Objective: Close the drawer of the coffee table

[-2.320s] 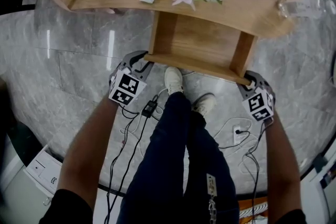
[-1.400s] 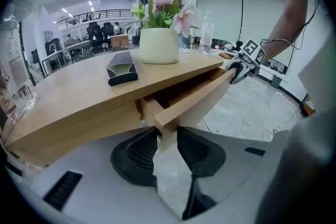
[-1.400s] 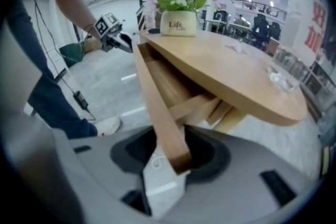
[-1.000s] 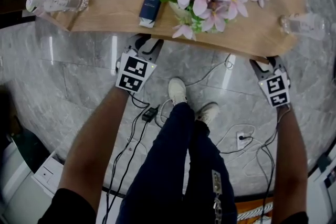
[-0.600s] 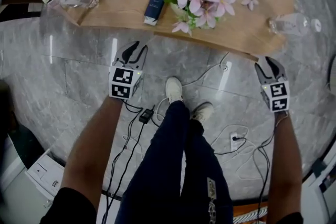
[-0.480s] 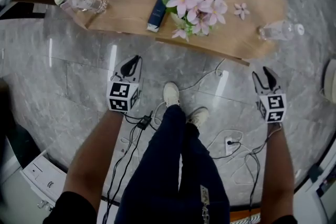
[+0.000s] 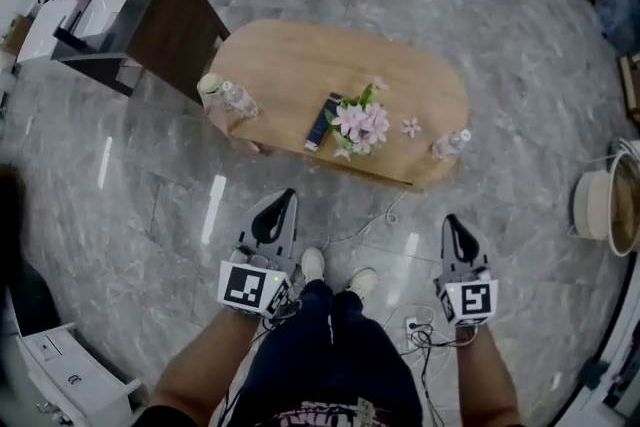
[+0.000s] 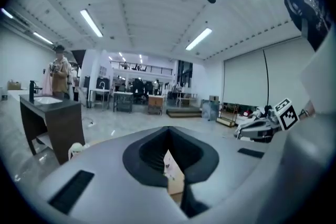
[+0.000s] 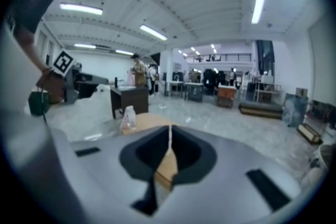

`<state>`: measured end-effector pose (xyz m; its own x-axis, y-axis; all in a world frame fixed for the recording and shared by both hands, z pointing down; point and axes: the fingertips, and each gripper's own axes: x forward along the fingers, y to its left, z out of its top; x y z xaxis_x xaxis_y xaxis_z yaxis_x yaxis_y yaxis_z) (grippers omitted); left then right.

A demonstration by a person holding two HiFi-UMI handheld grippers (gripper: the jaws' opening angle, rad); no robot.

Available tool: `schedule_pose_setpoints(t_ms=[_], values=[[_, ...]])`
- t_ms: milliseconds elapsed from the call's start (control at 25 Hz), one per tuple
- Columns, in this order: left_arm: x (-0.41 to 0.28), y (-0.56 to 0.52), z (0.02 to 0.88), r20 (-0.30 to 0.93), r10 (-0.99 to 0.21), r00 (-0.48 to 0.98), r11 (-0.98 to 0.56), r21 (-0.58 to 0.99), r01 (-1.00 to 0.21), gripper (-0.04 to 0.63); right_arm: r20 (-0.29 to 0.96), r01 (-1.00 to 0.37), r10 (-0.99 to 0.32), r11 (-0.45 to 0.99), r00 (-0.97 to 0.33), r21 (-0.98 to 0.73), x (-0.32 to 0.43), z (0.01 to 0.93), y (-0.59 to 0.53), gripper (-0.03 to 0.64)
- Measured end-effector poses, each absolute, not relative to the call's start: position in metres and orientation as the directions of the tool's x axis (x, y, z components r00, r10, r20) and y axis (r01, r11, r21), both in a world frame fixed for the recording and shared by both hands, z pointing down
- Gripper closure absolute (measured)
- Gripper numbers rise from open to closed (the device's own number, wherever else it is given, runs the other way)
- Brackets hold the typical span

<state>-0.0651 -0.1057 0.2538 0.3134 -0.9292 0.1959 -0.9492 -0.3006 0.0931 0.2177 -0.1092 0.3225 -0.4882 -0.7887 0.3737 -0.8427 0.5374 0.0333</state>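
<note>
Grey marble floor of an open workshop, oval wooden bench well ahead of the person's shoes
Left tongs clenched on nothing, right tongs closing with nothing between them, both held in the air apart from the bench; its drawer sits pushed in under the near edge, pink flowers on top

Head view high above, facing steeply down, coffee table well below and ahead, left gripper view and right gripper view lower, nearly level, facing across the hall, all three sharing the table and dark desk.
</note>
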Motion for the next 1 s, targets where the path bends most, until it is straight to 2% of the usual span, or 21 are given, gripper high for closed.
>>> schedule_pose_setpoints(t_ms=[160, 360, 600, 1000], values=[[-0.049, -0.073, 0.153, 0.098, -0.926, 0.364, -0.361, 0.049, -0.931, 0.571, 0.274, -0.873, -0.838, 0.488, -0.472, -0.01, 0.202, 0.227, -0.079, 0.578], [-0.037, -0.028, 0.108, 0.078, -0.895, 0.439, -0.441, -0.008, -0.897, 0.571, 0.169, -0.902, -0.889, 0.431, -0.426, -0.008, 0.174, 0.146, -0.036, 0.58], [-0.058, 0.009, 0.105, 0.093, -0.893, 0.439, -0.438, 0.032, -0.898, 0.571, 0.144, -0.919, -0.91, 0.394, -0.389, 0.004, 0.138, 0.121, 0.01, 0.581], [-0.062, 0.021, 0.079, 0.015, -0.877, 0.481, -0.481, -0.008, -0.877, 0.572, 0.13, -0.914, -0.91, 0.402, -0.393, 0.055, 0.11, 0.103, 0.039, 0.581]])
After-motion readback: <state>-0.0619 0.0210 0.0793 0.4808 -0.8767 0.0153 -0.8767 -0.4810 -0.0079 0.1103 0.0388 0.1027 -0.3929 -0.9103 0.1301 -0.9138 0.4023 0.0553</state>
